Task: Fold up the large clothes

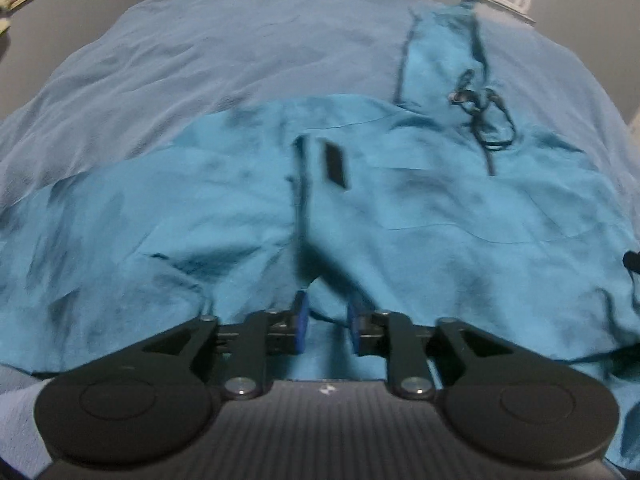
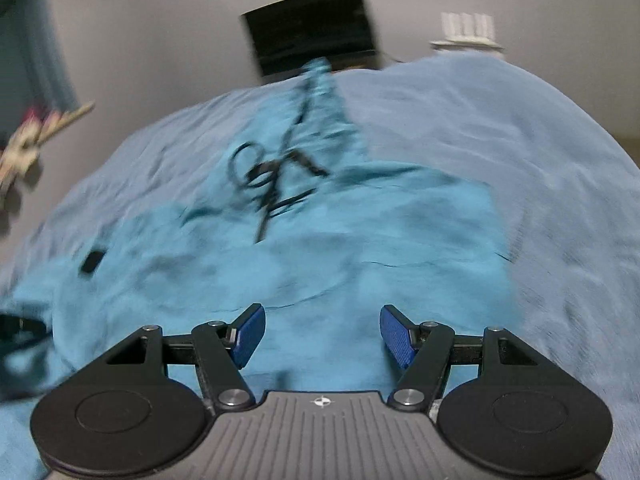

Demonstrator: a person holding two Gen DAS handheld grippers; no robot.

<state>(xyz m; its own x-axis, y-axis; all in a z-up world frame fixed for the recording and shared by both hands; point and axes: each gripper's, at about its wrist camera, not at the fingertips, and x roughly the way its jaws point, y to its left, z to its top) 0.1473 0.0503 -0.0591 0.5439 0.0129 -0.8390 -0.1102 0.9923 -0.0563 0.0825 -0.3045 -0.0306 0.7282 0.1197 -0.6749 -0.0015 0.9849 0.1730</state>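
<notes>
A teal jacket (image 1: 420, 208) lies spread on a pale blue bedsheet (image 1: 224, 52), its black drawcord (image 1: 480, 116) tangled in loops at the end of the jacket farthest from both cameras. A small black patch (image 1: 335, 164) sits on the jacket beside its central seam.

The left gripper (image 1: 325, 320) is at the near edge of the jacket, its 2 blue pads (image 1: 301, 320) drawn close and pinching a raised fold of the teal fabric between them.

The right gripper (image 2: 322, 334) hovers over the near part of the jacket with its 2 blue pads (image 2: 250, 334) spread wide, nothing between them. In the right wrist view the drawcord (image 2: 268, 176) lies beyond the pads, and a dark screen (image 2: 312, 40) stands past the far end of the jacket against a grey wall (image 2: 152, 32).
</notes>
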